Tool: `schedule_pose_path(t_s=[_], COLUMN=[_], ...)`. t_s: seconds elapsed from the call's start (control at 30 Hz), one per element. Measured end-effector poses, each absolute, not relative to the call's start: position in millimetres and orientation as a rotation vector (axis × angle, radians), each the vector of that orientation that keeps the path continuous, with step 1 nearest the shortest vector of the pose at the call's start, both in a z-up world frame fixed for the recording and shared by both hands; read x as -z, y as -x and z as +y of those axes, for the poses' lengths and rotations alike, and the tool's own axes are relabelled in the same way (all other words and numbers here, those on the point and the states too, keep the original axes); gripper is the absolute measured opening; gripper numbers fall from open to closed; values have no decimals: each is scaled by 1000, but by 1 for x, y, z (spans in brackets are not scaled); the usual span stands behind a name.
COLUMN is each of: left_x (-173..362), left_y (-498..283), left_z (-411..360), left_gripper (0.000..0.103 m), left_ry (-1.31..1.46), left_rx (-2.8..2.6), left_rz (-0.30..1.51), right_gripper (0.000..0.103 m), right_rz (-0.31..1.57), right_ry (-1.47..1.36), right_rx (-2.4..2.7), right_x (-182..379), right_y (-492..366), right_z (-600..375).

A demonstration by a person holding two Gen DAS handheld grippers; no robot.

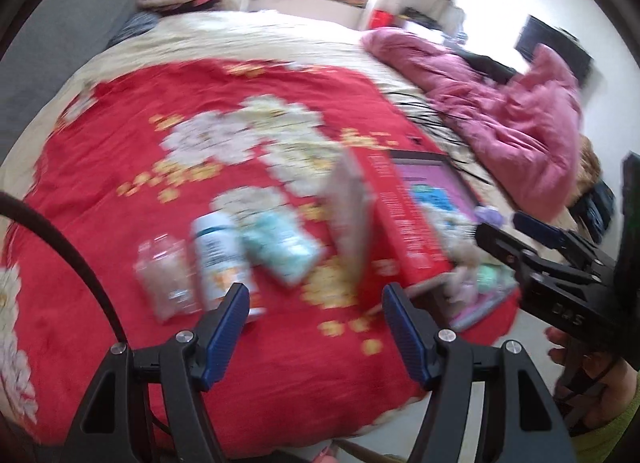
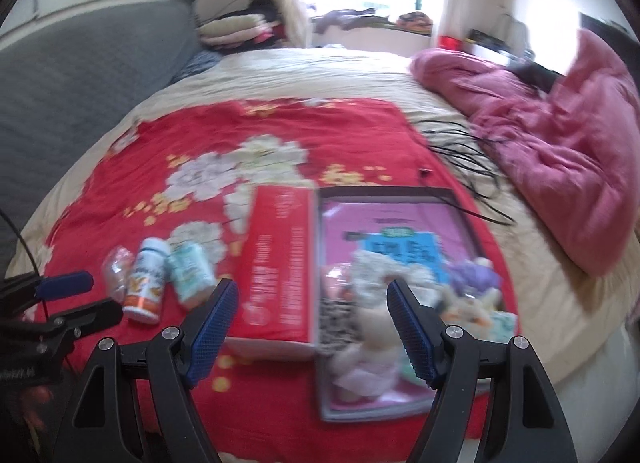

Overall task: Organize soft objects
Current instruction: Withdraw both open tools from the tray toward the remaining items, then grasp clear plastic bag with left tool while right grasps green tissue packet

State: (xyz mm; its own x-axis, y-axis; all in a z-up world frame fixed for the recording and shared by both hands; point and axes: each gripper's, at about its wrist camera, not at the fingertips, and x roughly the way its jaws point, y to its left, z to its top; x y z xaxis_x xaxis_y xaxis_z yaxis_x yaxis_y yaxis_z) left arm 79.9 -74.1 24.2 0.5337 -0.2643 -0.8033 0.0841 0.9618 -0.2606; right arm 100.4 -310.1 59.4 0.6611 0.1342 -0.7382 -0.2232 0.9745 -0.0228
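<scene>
On red floral blanket (image 2: 192,143), three bottles (image 2: 146,283) with blurred labels, red box lid (image 2: 280,263) print unreadable, left gripper (image 1: 316,327) and right gripper (image 2: 312,323) both wide, empty.

- Left gripper (image 1: 315,305): lower centre of its own view, jaws wide apart, nothing between the blue pads.
- Right gripper (image 2: 313,303): lower centre of its own view, jaws wide apart, nothing gripped.
- Hand (image 1: 600,387): lower right of the left view, holding the right gripper's handle.
</scene>
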Motion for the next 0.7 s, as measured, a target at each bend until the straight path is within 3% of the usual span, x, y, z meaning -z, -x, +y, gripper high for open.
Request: schedule_pose_path(t_s=[0.33,0.7], left_x=[30,64], left_y=[-90,-117], left_z=[24,43], left_gripper=[68,68], left_ry=[363,437], left_rx=[49,59], left_rz=[1085,1149], right_gripper=[78,78], right_rz=[889,1037], right_ry=[346,626], right_rx=[-382,-488], right_x=[-27,33], right_y=[-122,-160], right_z=[-212,-148])
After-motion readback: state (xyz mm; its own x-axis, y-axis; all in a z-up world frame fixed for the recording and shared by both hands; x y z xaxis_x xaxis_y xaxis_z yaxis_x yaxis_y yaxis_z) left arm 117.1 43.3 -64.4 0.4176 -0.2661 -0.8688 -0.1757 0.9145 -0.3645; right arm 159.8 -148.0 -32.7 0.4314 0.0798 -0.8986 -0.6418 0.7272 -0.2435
